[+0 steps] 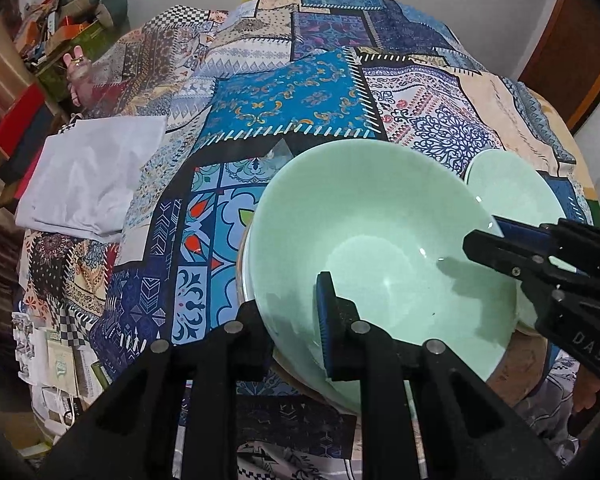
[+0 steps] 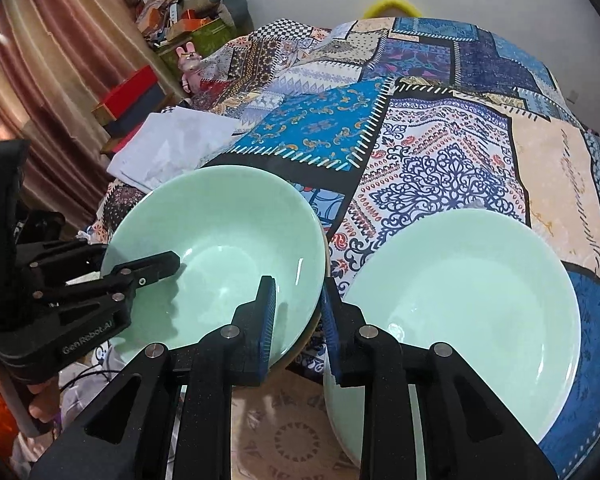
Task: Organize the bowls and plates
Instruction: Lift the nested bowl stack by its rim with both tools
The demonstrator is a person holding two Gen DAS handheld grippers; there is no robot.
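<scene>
We clamp our left gripper (image 1: 300, 312) and right gripper (image 2: 300, 316) on opposite rims of a pale green ceramic bowl (image 2: 220, 248), steadying it from both sides. It rests on the patterned patchwork cloth (image 2: 440, 160), left of a matching green plate (image 2: 480, 300), likely ready for stacking.

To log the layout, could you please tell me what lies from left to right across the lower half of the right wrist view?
left gripper → mint green bowl → right gripper → mint green plate
</scene>
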